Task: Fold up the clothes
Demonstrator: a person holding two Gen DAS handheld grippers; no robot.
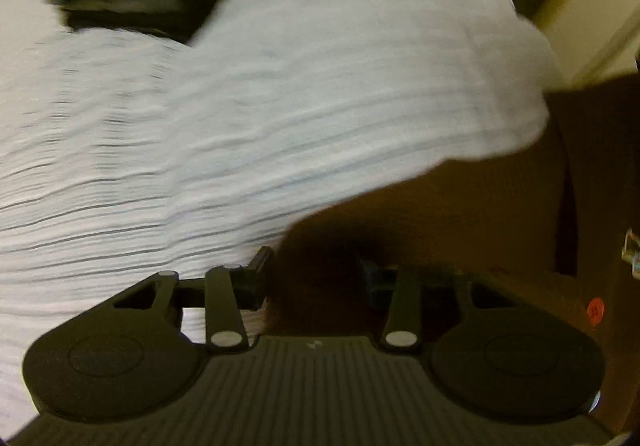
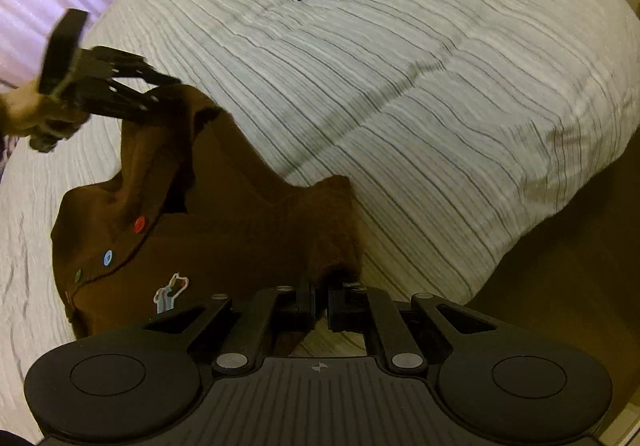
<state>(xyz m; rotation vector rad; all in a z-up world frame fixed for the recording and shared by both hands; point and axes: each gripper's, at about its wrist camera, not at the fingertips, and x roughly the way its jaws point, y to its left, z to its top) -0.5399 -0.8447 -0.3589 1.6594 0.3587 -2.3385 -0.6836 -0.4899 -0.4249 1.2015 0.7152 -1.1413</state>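
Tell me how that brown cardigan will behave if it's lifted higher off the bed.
Likely floppy: the brown cardigan already sags between the left hand-held gripper and right hand-held gripper. Probably light, since two pinches hold it. The knit looks grippy, so slipping seems unlikely.

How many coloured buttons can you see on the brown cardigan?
3 on the brown knit cardigan, in a line down its front edge: a red button highest, a light blue button below it, a dark green button lowest. Folds may hide more.

matte black gripper (image 2: pixel 319 300) with ribbed housing and silver rivets.
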